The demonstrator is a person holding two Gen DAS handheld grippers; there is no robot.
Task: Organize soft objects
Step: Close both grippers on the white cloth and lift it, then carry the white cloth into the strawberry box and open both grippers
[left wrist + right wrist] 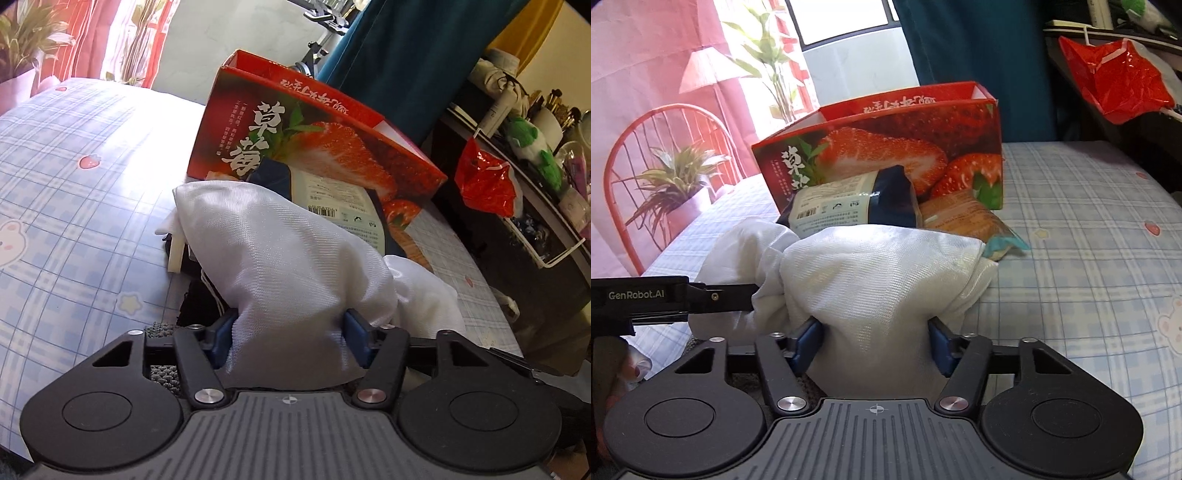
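Gripping white bag: left tongs, right tongs.

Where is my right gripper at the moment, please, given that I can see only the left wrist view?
Observer: The right gripper is shut on the white cloth bundle, with a blue pad pressing in on each side.
Operator: Thank you. Does anything lie beyond the bundle there?
Observer: Yes, a tan packet with a teal end lies against the strawberry box, to the right of the dark packet.
Operator: Can you see my left gripper from that side?
Observer: Only one black finger, side on, reaching into the bundle's left lobe.
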